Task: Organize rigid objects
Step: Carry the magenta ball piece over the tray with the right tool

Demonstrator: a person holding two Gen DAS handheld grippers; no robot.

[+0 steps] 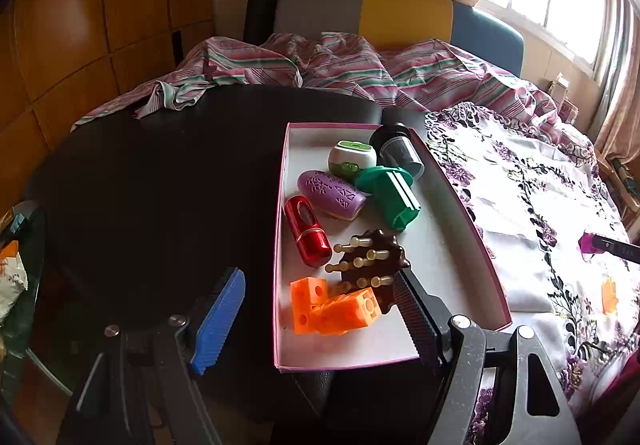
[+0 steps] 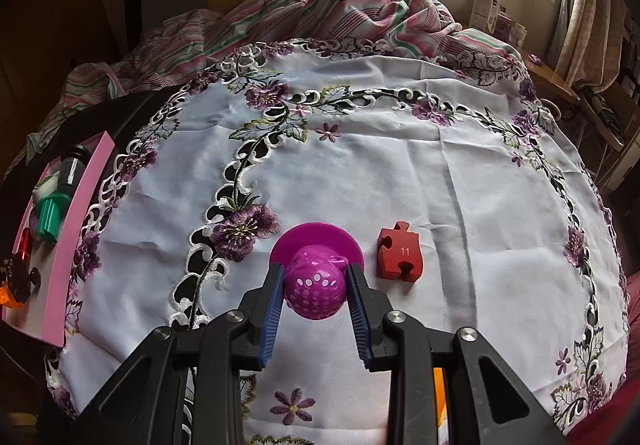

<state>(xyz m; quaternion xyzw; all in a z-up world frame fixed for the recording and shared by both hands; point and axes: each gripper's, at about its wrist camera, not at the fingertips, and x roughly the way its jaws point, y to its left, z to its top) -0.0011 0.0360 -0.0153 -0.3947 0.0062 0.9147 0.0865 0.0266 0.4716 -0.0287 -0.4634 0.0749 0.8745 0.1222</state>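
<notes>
1. Inside the pink-walled box (image 1: 460, 201) on the dark table lie a red capsule (image 1: 308, 231), purple oval case (image 1: 332, 195), green-white case (image 1: 352, 159), green block (image 1: 394, 199), dark cylinder (image 1: 400, 151), brown pegged piece (image 1: 370, 261) and orange cubes (image 1: 332, 307).
2. Above the box's near end, the left gripper (image 1: 316, 309) gapes wide, holding nothing.
3. On the embroidered cloth (image 2: 400, 165), the right gripper (image 2: 316, 295) pinches the magenta perforated toy (image 2: 316, 295), beside a red puzzle block (image 2: 400, 257).
4. From the right wrist view, the box is cut off at the left edge.
</notes>
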